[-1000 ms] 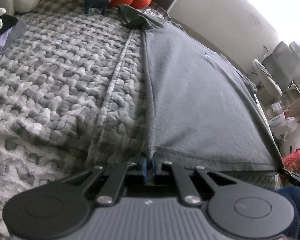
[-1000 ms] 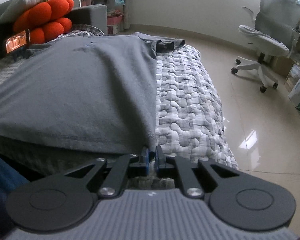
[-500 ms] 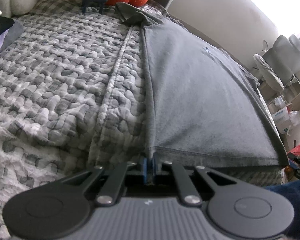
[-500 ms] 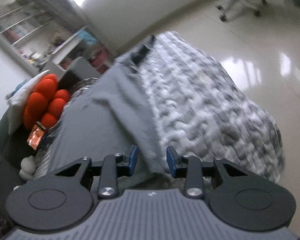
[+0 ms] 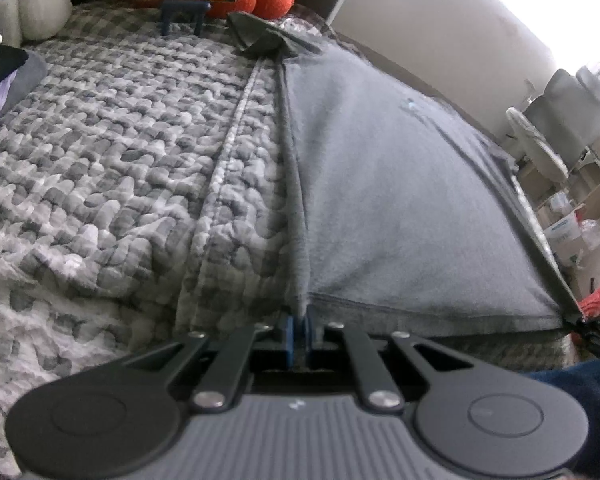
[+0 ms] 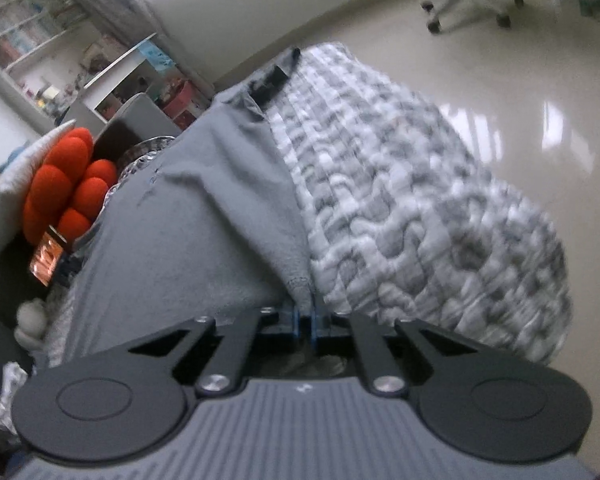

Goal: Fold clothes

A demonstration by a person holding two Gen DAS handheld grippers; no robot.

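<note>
While each gripper, left (image 5: 299, 326) and right (image 6: 305, 322), pinches a near hem corner, the grey shirt (image 5: 400, 200) stretches lengthwise away across the bed (image 5: 120, 140).

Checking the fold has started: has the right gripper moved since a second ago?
Yes. The right gripper, shut on the grey shirt's corner, has tilted: the bed's quilt now slants across its view.

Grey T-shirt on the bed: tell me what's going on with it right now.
A person is folding the grey T-shirt on the quilted bed cover. The left gripper is shut on one bottom hem corner, and the right gripper is shut on the other, where that side edge is lifted off the cover. No finished fold shows.
</note>
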